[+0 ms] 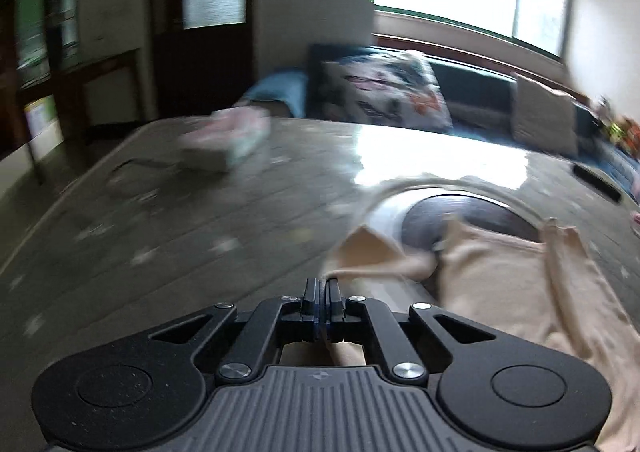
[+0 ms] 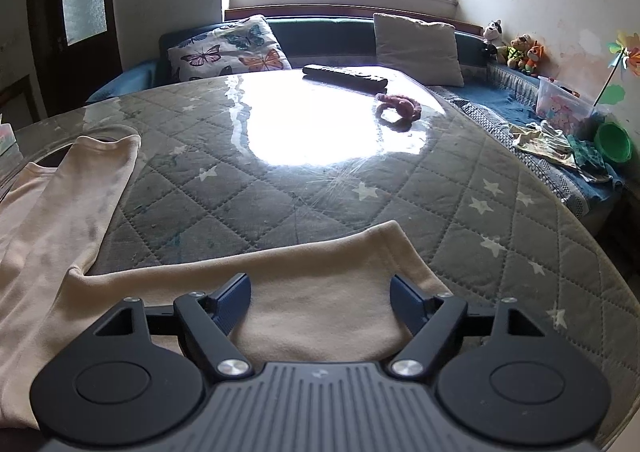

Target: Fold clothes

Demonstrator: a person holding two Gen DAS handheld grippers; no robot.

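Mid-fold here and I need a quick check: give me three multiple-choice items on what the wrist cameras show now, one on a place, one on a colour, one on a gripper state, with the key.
1. Where does the remote control lie?
A. on the far part of the table, near the sofa
B. on the garment
C. on the floor

2. What colour is the garment?
A. dark blue
B. pale beige
C. bright red

3. How does the right gripper stand?
A. shut on the garment
B. shut on nothing
C. open above the garment

Key: 1 A, it sits beyond the glare, before the cushions. 2 B, the cloth is cream-beige in both views. 3 C, its fingers stand wide apart over the cloth.
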